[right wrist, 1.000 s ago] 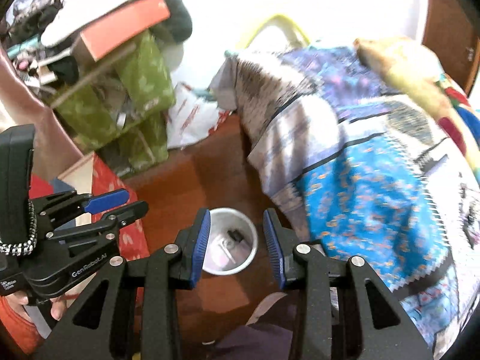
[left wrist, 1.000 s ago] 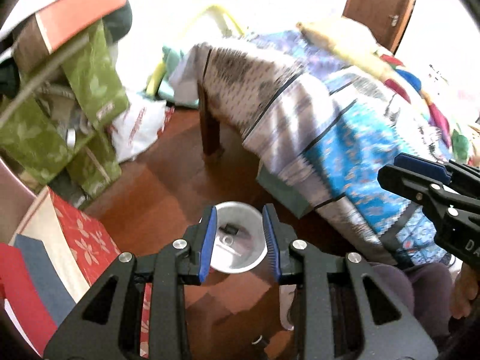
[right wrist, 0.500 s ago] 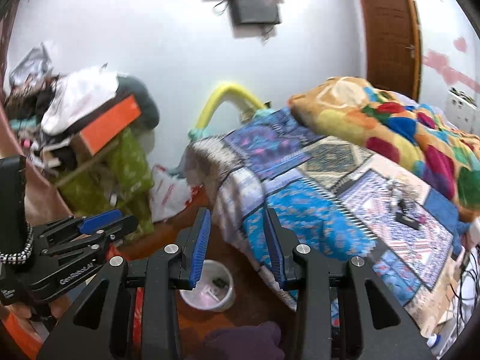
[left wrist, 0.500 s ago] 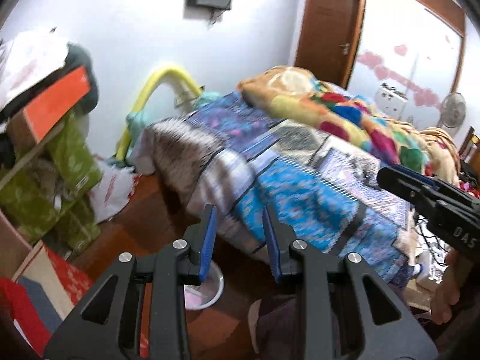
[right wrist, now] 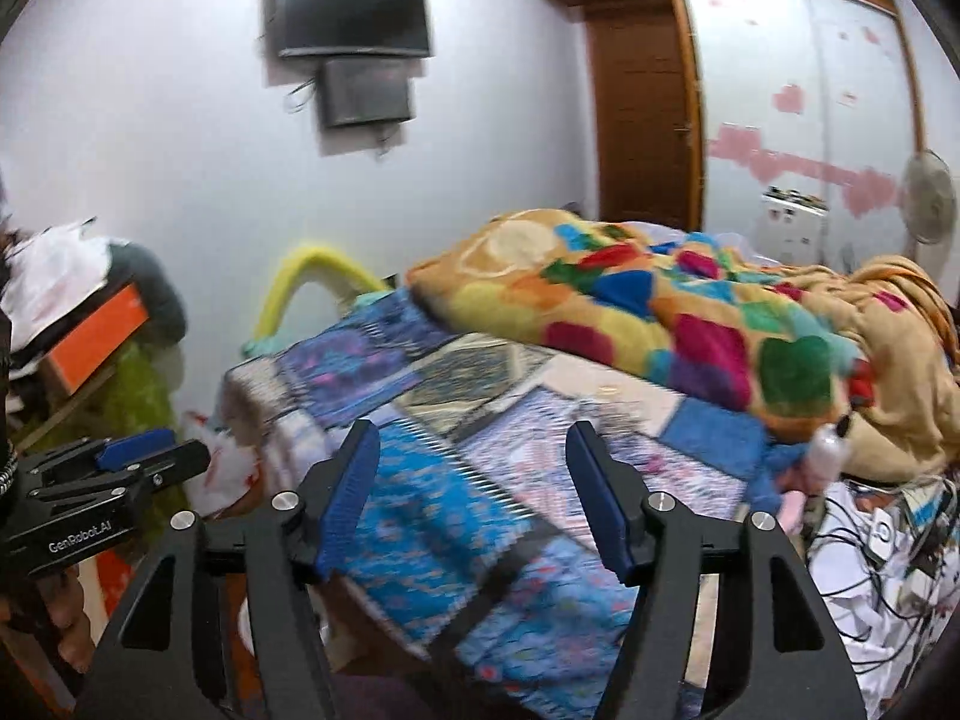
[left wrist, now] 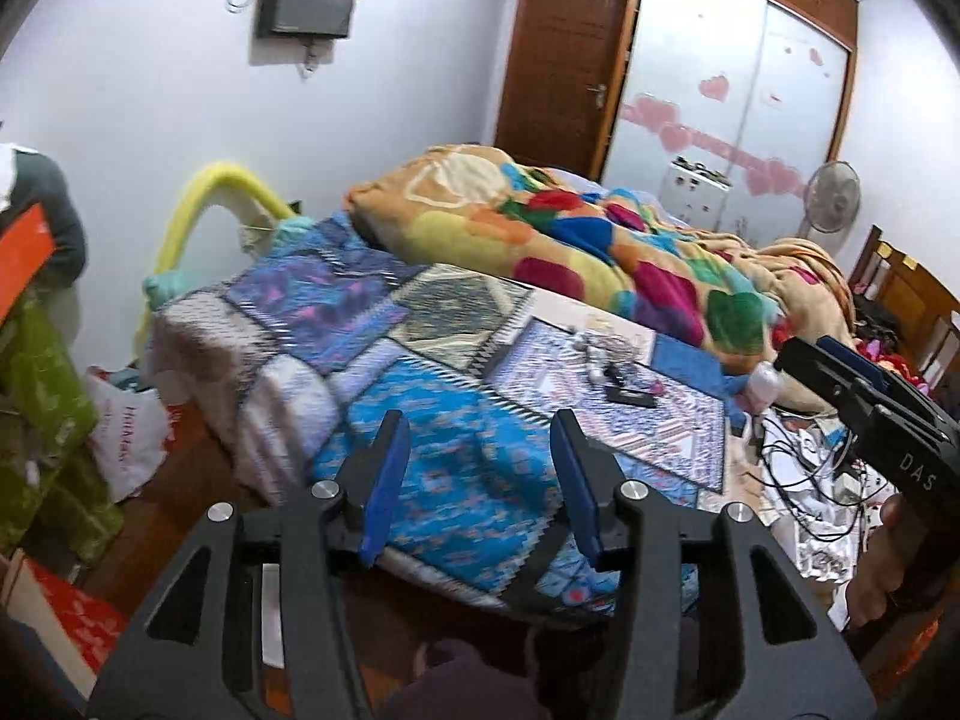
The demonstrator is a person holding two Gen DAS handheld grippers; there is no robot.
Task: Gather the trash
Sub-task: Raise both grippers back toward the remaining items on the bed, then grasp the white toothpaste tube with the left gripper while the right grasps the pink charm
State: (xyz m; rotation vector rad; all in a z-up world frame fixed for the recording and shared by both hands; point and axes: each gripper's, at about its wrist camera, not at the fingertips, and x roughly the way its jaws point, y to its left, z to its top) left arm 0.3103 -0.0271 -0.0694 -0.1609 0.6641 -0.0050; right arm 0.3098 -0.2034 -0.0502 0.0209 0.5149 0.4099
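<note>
My left gripper [left wrist: 478, 438] hangs over the near edge of a bed with a blue patchwork cover [left wrist: 432, 480]. Its jaws are opening, with nothing between them. Small loose bits lie further along the cover: a flat black piece [left wrist: 630, 396] and some white scraps [left wrist: 591, 354]. My right gripper [right wrist: 473, 438] also hangs over the cover [right wrist: 420, 516], jaws opening and empty. Each gripper shows in the other's view: the right gripper [left wrist: 840, 378] at the right edge, the left gripper [right wrist: 144, 450] at the left edge. In the right wrist view the scraps are lost in blur.
A many-coloured blanket [left wrist: 576, 240] is heaped on the far half of the bed. Tangled cables and papers [left wrist: 804, 468] lie at the bed's right side, by a small pale bottle [right wrist: 831, 450]. Green bags [left wrist: 42, 420] and a white plastic bag [left wrist: 129, 426] stand left.
Both grippers rose and tipped up from the white bin on the floor towards the bed top. Both pairs of jaws spread wider. The bin dropped out of sight.
</note>
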